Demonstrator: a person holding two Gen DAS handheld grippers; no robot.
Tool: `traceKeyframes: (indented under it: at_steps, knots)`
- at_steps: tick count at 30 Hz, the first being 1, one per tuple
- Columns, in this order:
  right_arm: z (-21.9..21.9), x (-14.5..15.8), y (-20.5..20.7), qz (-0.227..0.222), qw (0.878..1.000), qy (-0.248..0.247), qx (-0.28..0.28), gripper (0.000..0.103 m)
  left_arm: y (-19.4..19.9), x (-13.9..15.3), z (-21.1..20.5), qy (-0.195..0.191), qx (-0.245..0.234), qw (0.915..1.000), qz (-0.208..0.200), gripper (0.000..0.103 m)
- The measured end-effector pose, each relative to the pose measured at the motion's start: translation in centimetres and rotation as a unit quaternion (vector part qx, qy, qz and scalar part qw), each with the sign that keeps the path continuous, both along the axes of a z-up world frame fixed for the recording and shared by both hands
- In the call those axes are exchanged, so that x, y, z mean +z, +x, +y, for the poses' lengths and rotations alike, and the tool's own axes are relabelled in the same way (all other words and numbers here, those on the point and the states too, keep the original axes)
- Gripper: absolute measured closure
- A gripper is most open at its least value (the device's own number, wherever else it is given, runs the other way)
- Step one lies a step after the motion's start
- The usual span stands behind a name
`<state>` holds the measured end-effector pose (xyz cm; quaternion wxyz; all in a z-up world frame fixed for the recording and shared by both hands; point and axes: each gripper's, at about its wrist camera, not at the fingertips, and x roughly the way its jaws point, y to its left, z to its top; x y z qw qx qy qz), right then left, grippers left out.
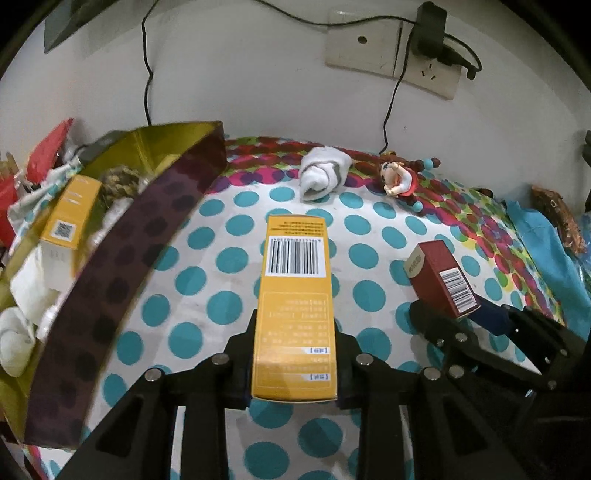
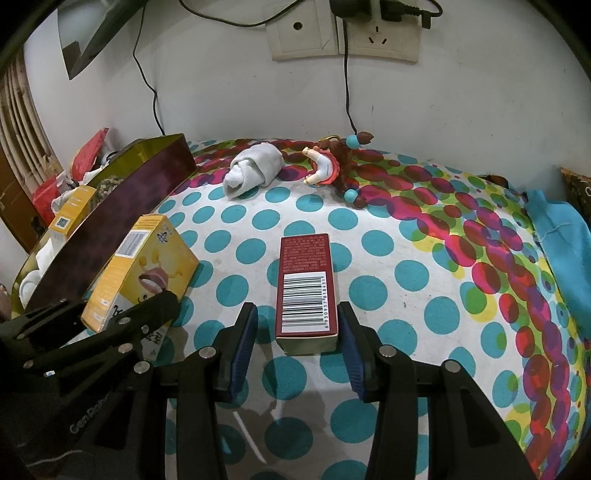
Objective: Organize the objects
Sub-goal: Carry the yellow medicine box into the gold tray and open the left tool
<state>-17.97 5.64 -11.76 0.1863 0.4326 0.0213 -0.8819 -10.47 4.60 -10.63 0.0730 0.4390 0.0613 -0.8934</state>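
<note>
My left gripper (image 1: 294, 354) is shut on a yellow box (image 1: 295, 295) with a barcode, held just above the dotted cloth; it also shows in the right wrist view (image 2: 142, 266). My right gripper (image 2: 297, 325) is open around a dark red box (image 2: 306, 288) that lies on the cloth, with a gap on its left side; the red box also shows in the left wrist view (image 1: 441, 282). A dark storage bin (image 1: 122, 266) with a gold inside stands at the left and holds another yellow box (image 1: 72, 214) and white items.
A rolled white sock (image 1: 323, 173) and a small doll figure (image 1: 400, 179) lie near the wall at the back. Blue cloth (image 2: 561, 254) lies at the right edge. Cables hang from wall sockets (image 2: 343, 33). Clutter sits behind the bin at the left.
</note>
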Motion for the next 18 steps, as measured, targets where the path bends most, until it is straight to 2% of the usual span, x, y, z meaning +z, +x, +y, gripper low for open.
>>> traceKeyframes:
  at_steps: [10, 18]
  knots:
    - [0.2, -0.1, 0.1, 0.001, 1.000, 0.003, -0.001, 0.065, 1.9, 2.4, -1.5, -0.058, -0.009, 0.9981, 0.021, 0.073]
    - [0.1, -0.1, 0.0, 0.001, 1.000, 0.007, 0.001, 0.065, 4.5, 4.8, -5.3, -0.086, -0.005, 0.9957, 0.033, 0.073]
